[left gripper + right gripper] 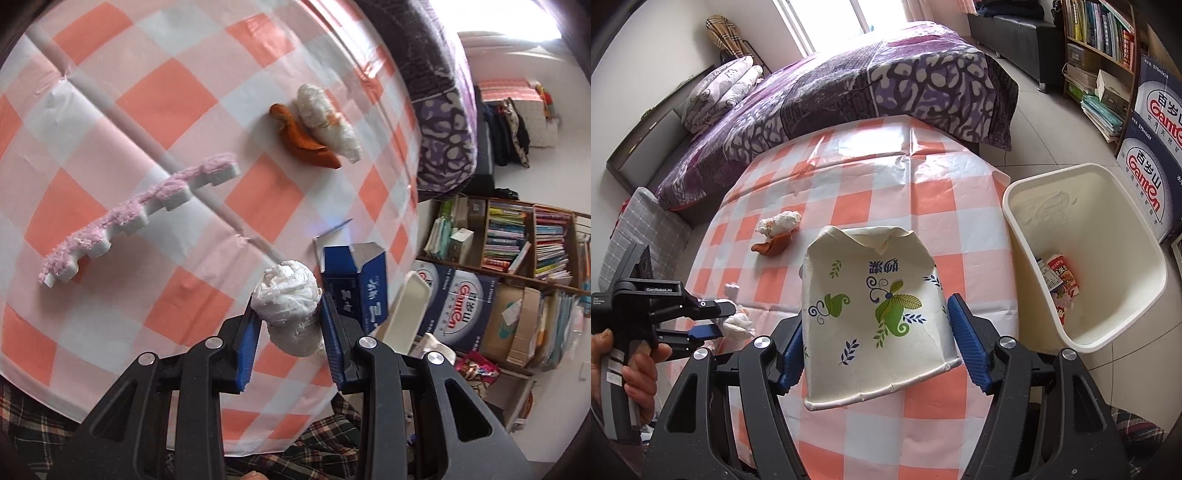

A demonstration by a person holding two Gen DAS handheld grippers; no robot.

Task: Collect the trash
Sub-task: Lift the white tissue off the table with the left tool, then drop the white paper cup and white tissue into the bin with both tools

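My left gripper [290, 314] is shut on a crumpled white tissue ball [288, 299] above the checked tablecloth [147, 92]; it also shows in the right wrist view [718, 319] holding the tissue ball [738, 324]. My right gripper [875, 332] is shut on a crushed white paper cup [871, 314] with green leaf print, held over the table. A white tissue wad [328, 122] lies beside an orange peel [303, 140] farther on the table. A cream trash bin [1089, 258] with some wrappers inside stands right of the table.
A pink and white foam strip [140, 218] and a blue carton [354, 280] lie on the table. A bed with a purple cover [868, 85] is behind it. Bookshelves [517, 236] and water boxes [1160, 147] stand at the right.
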